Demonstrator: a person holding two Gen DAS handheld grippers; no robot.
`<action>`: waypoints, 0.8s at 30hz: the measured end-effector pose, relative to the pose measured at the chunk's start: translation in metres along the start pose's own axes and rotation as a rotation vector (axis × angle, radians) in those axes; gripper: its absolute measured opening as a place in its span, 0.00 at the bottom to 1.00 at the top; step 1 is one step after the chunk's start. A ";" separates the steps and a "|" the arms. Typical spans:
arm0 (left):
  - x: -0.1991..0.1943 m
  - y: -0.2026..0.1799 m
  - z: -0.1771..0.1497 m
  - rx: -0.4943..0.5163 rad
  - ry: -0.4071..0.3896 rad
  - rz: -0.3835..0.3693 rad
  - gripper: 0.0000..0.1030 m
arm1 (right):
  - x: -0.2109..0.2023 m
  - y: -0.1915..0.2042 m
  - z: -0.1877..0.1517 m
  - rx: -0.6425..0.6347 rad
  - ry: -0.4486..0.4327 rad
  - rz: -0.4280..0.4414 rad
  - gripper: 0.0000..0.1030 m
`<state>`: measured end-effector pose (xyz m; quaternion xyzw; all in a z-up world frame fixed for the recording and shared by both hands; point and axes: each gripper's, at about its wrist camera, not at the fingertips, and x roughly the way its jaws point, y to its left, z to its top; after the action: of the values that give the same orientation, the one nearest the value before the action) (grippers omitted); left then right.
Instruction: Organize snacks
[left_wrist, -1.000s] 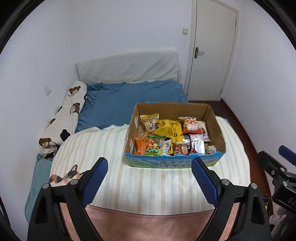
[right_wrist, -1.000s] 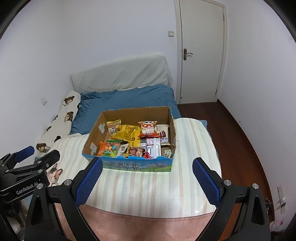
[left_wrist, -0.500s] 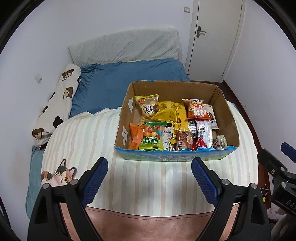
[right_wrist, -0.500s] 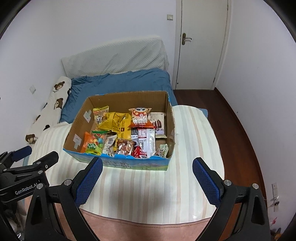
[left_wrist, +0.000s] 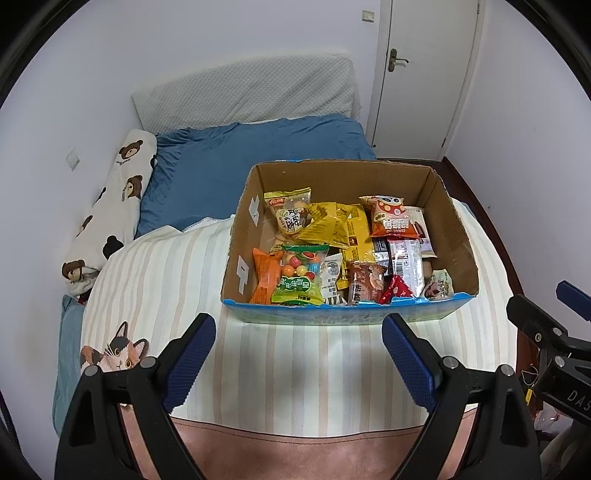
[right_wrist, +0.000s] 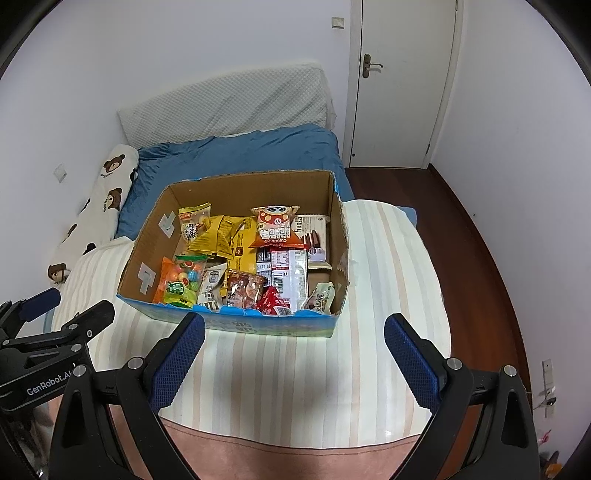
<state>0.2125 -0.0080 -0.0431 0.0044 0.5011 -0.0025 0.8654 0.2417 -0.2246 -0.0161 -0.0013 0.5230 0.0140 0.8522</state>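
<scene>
- One open brown cardboard box (left_wrist: 448, 225) on the striped bed (left_wrist: 155, 280) holds many snack packets (left_wrist: 334, 251).
- Its long axis runs left-right.
- Left tool (left_wrist: 299, 360) and right tool (right_wrist: 293, 360) both gape wide, empty.

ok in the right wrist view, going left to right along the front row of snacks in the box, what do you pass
orange packet → green candy bag → white sachet → brown snack pack → red wrapper → small pale pack by the right wall of the cardboard box
</scene>
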 end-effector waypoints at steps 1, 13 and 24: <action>0.000 0.000 0.000 0.004 0.001 0.000 0.93 | -0.001 0.000 0.000 0.001 0.000 0.001 0.97; -0.005 0.000 0.000 0.000 -0.014 -0.010 0.96 | -0.003 -0.001 0.000 0.006 -0.002 0.002 0.97; -0.011 0.000 0.001 -0.003 -0.027 -0.009 0.96 | -0.012 -0.002 0.000 0.014 -0.011 0.000 0.97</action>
<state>0.2075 -0.0085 -0.0328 0.0008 0.4893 -0.0057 0.8721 0.2364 -0.2269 -0.0055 0.0048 0.5183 0.0104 0.8551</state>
